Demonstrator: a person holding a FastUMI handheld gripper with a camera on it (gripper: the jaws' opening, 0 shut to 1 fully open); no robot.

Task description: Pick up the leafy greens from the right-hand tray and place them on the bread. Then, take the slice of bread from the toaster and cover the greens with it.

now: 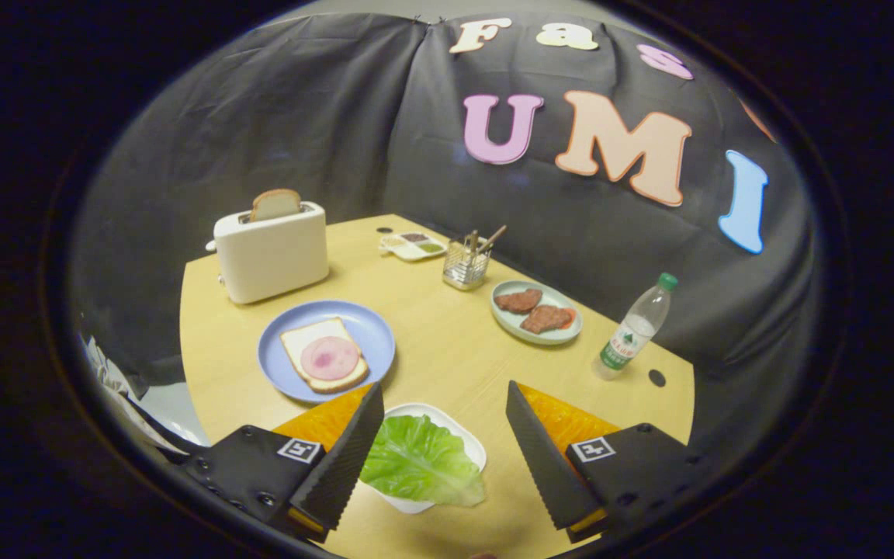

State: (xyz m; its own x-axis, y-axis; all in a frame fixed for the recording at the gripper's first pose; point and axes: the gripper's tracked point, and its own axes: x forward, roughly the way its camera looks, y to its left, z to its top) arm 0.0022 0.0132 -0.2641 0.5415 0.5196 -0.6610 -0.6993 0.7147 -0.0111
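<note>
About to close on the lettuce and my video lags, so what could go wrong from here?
1. The tongs are open with the lettuce leaf lying nearer one finger, so closing may catch only its edge, or nip the rim of the white tray.
2. The leaf overhangs that tray, so it may drag the tray along when lifted.
3. On the blue plate, the ham slice sits loose on the bread; a sweeping drop could shift it.

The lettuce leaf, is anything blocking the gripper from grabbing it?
No. The lettuce leaf lies on its white tray between the open fingers of the gripper, with nothing over it. The bare table separates it from the bread.
</note>
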